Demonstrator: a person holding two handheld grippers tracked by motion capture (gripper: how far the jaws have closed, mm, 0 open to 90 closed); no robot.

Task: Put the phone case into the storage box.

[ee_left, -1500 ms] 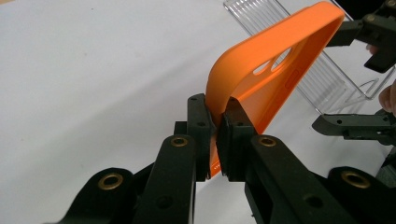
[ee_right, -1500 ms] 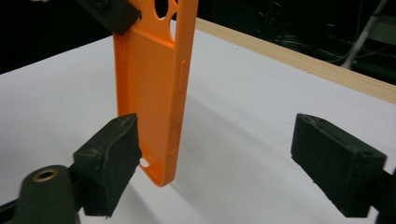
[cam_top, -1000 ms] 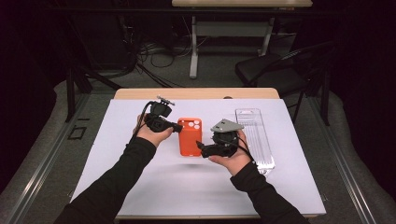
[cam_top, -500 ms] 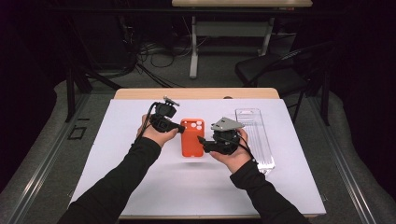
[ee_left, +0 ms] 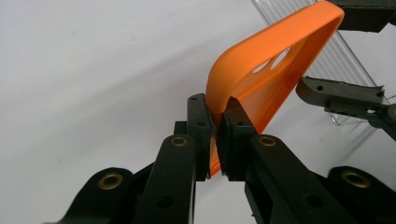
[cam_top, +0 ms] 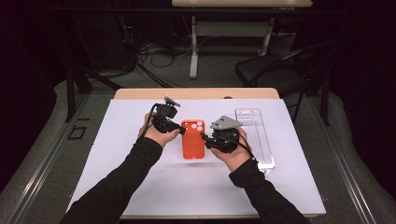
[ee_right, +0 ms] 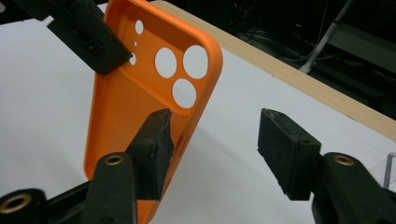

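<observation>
Orange silicone is what we are gripping: our left gripper is clamping the edge of the orange phone case, pads pressed together on its rim, lifting it tilted above the white table cover. Moving right, our right gripper is holding its jaws apart, one pad inside the case below the camera holes, the other out in the air. Farther right, a clear plastic tray is lying flat. We are reading no brand or writing.
</observation>
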